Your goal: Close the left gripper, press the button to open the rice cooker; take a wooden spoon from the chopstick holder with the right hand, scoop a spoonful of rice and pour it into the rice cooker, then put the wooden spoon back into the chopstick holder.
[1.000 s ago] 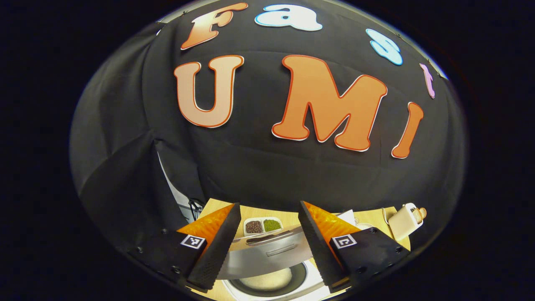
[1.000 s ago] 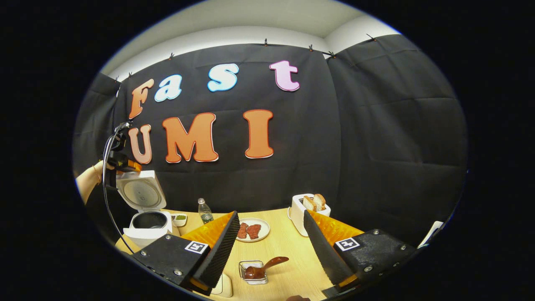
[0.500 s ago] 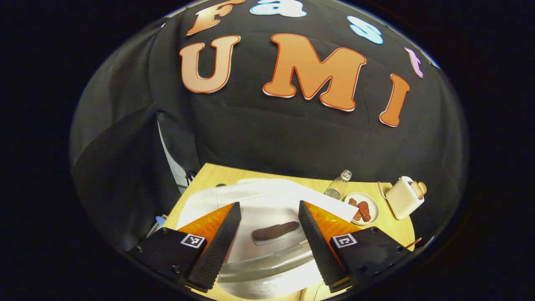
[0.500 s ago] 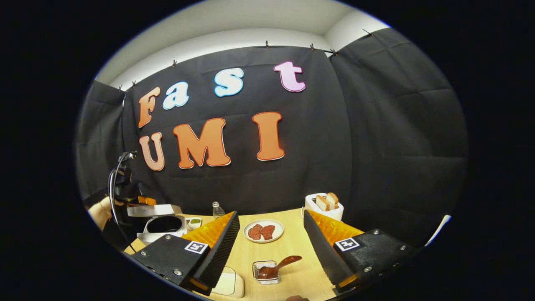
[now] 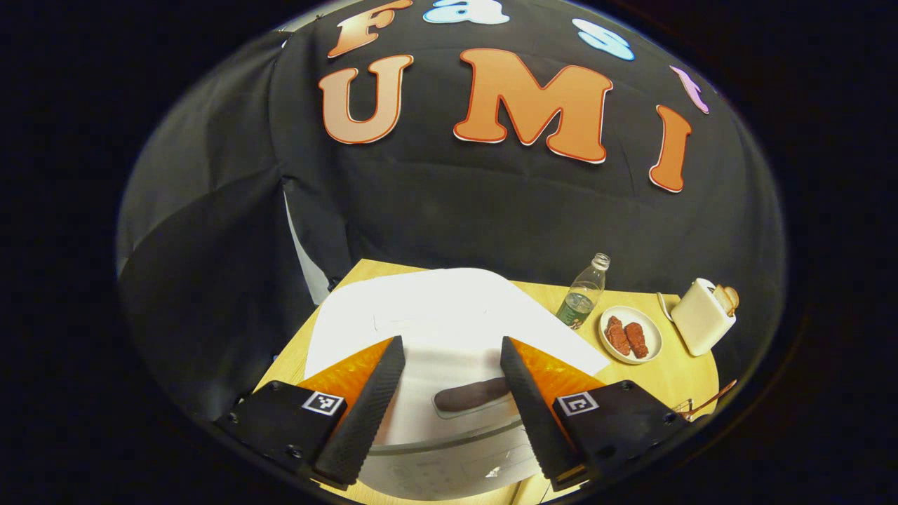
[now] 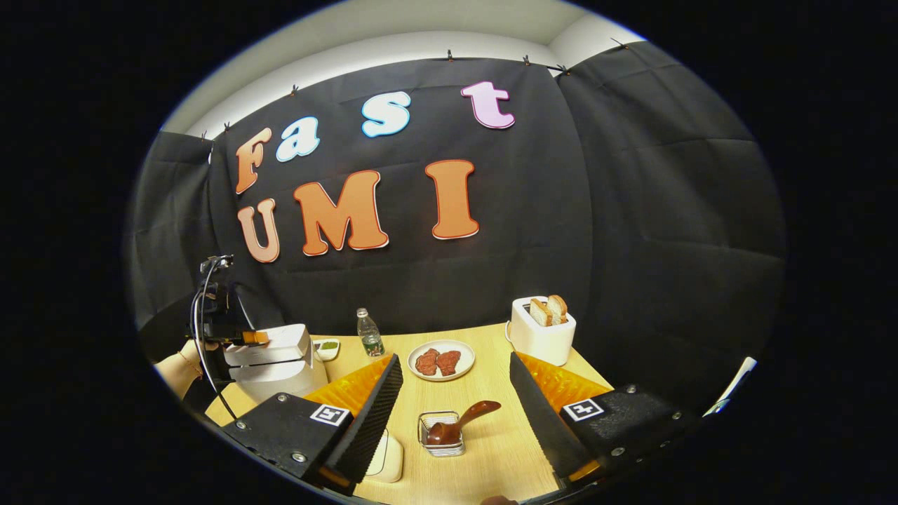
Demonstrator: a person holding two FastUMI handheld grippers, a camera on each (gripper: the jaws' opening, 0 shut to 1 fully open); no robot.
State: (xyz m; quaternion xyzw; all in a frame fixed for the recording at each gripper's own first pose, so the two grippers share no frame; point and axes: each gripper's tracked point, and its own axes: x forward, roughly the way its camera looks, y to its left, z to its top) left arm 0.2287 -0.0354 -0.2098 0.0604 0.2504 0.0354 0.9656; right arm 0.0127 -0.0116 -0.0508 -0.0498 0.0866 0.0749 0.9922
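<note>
1. My left tongs (image 5: 449, 403) stand apart with nothing between them, poised just above the white lid of the rice cooker (image 5: 449, 330), which is down. The dark oval latch (image 5: 471, 394) sits on the lid between my fingertips.
2. My right tongs (image 6: 452, 421) are also apart and empty, hovering above the table (image 6: 491, 463) and looking down on the chopstick holder (image 6: 440, 436).
3. The wooden spoon (image 6: 459, 423) lies in that wire holder, bowl low inside, handle leaning up and out to the right, clear of the rim.
4. I judge the spoon light and rigid, its glossy finish a little slick. I would take it on the handle, up where it clears the wire, and squeeze firmly so it cannot twist when loaded.
5. The holder looks light too; a sideways pull might drag or tip it, so I would lift the spoon along its own lean.
6. The cooker seems heavy and steady enough to take a press. The latch wants a blunt, closed tip, so my left tongs must come together first.
7. Farther off stand a bottle (image 6: 367, 334), a plate (image 6: 440, 361) of reddish pieces and a toaster (image 6: 540, 337) with bread, well away from the spoon.
</note>
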